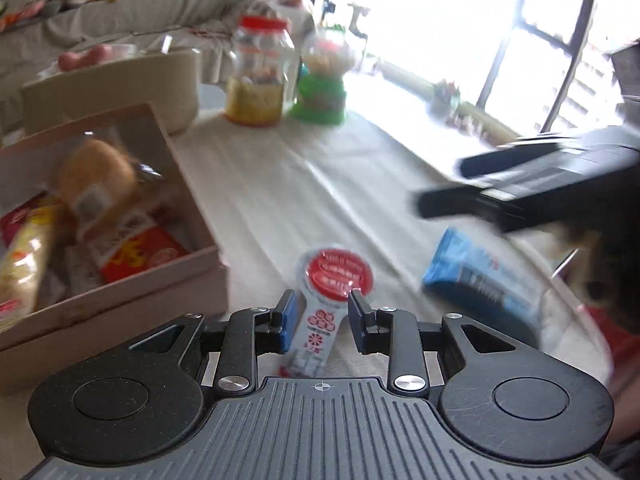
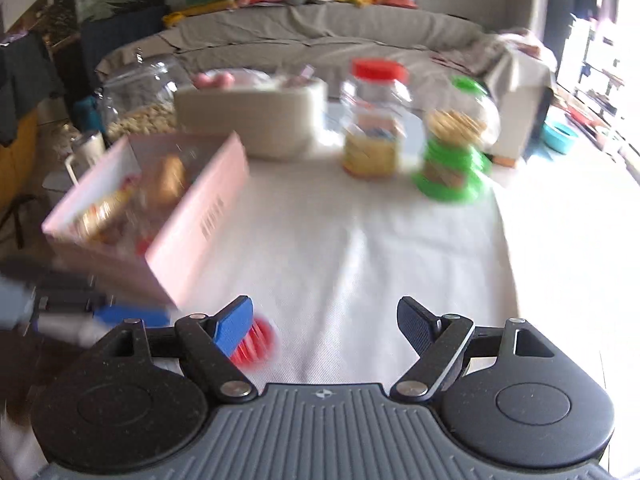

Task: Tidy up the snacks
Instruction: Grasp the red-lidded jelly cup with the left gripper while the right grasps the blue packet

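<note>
Two grippers worked over a white-clothed surface (image 1: 304,184). The left gripper (image 1: 322,310) had its fingers partly apart around the narrow tab of a small sachet with a round red label (image 1: 335,276); whether the pads pressed on the tab or only flanked it, I cannot tell. The sachet lay or hung just above the cloth, right beside the near corner of the pink box (image 1: 120,292). The right gripper (image 2: 324,330) stood released, its fingers spread wide with nothing but bare cloth between them; the red sachet (image 2: 256,340) showed just behind its left finger.

Near the right gripper, a blue snack packet (image 1: 480,276) lay loose on the cloth.

By my judgement the job was partly done. The pink box already held several snacks: a round golden bun in clear wrap (image 1: 98,178), a long yellow packet (image 1: 24,256) and a red-and-yellow packet (image 1: 142,254). The sachet and the blue packet were not yet in it.

Farther back stood a red-lidded jar (image 1: 258,76), a green-based jar (image 1: 324,80) and a cream container (image 1: 116,88).

Printing was visible on the sachet and packets, but motion blur left none of it legible.
</note>
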The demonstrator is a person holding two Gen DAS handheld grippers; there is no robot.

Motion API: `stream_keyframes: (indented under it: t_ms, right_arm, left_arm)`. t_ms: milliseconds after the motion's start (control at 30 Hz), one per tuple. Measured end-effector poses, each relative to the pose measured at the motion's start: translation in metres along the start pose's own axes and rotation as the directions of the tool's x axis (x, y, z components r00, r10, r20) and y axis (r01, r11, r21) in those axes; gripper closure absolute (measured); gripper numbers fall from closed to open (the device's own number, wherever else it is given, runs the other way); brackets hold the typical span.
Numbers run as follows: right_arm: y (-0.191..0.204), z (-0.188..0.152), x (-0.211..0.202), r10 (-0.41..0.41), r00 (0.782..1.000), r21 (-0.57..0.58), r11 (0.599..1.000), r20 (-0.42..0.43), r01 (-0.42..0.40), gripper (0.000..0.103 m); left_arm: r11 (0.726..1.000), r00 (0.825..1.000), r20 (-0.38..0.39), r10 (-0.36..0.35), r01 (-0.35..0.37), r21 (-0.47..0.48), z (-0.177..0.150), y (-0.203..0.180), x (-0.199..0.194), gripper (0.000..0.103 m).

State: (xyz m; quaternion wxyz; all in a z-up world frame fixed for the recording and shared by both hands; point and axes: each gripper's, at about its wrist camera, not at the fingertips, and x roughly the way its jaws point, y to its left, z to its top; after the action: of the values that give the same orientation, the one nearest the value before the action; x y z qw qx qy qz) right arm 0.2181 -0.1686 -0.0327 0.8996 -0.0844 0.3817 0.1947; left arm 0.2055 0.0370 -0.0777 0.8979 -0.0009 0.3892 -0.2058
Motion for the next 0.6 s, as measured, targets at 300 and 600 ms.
stream_keyframes:
  t_ms: [300, 600]
  right_arm:
    - [-0.044, -0.089, -0.011, -0.046, 0.998, 0.083, 0.995, -0.031, 0.048, 0.022]
    - [-0.05, -0.118, -0.013, -0.001, 0.998, 0.196, 0.981, 0.067, -0.012, 0.014]
  left_arm:
    - [0.993, 0.992, -0.065, 0.112, -0.111, 0.027, -0.001, -0.027, 0.021, 0.071]
    - [0.996, 0.99, -0.108, 0.089, -0.091, -0.008, -0.006, -0.035, 0.022, 0.075]
